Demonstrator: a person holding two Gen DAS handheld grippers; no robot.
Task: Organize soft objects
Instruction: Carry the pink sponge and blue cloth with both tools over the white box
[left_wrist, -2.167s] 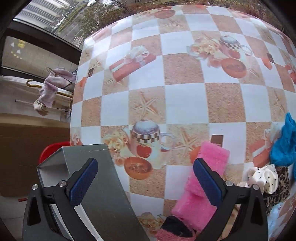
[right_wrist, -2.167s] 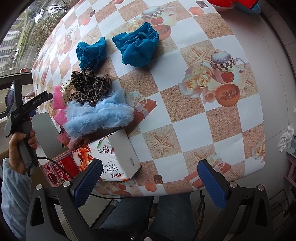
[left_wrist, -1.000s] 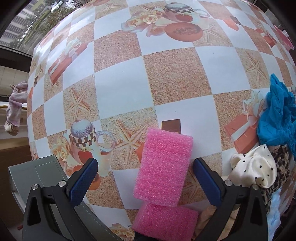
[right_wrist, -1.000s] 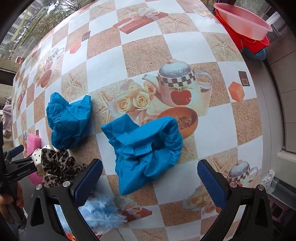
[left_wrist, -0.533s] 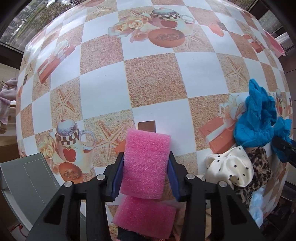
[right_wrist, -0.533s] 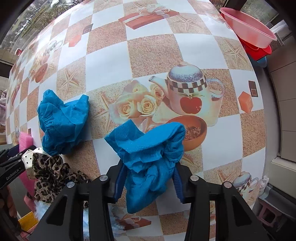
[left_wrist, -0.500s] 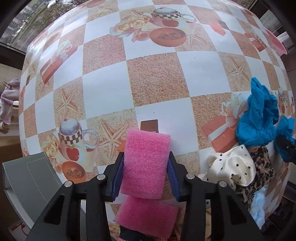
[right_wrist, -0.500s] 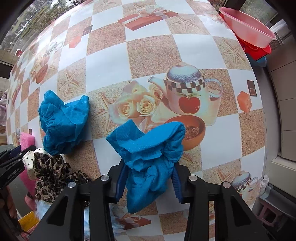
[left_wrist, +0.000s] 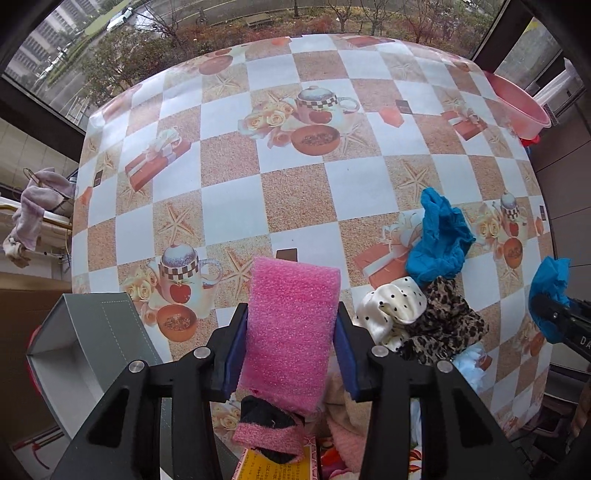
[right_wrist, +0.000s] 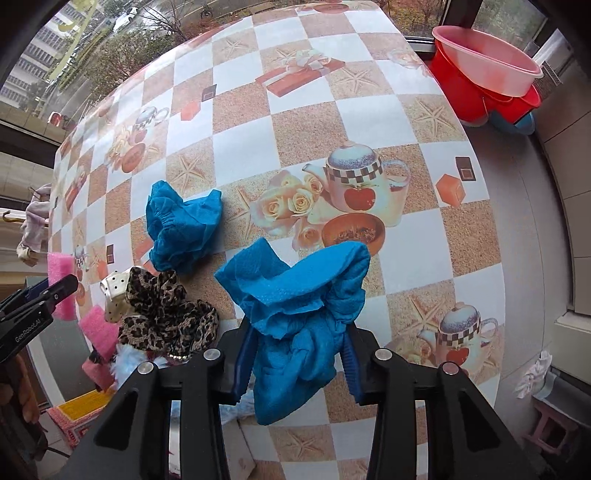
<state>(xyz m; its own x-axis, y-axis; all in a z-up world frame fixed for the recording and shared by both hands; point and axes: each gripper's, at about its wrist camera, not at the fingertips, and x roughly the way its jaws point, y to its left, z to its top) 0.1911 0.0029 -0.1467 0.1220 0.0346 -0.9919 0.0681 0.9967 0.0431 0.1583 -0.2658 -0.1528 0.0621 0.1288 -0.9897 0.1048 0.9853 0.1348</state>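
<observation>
The checkered table (left_wrist: 295, 192) carried the scene, a grey box (left_wrist: 92, 332) overhanging its edge at eight o'clock in the left wrist view. A red basin (right_wrist: 480, 85) stood off the table at one o'clock in the right wrist view. The left gripper (left_wrist: 291, 350) was clamped, part-closed, on a pink foam block (left_wrist: 291, 325), held clear above the table. The right gripper (right_wrist: 295, 363) pinched a blue crumpled cover (right_wrist: 295, 317) likewise. A second blue cover (right_wrist: 181, 229) lay at ten o'clock, a leopard scrunchie (right_wrist: 166, 314) touching it below.

Pink basin (right_wrist: 487, 61) stacked on, seemingly, red basin (right_wrist: 476, 99).
</observation>
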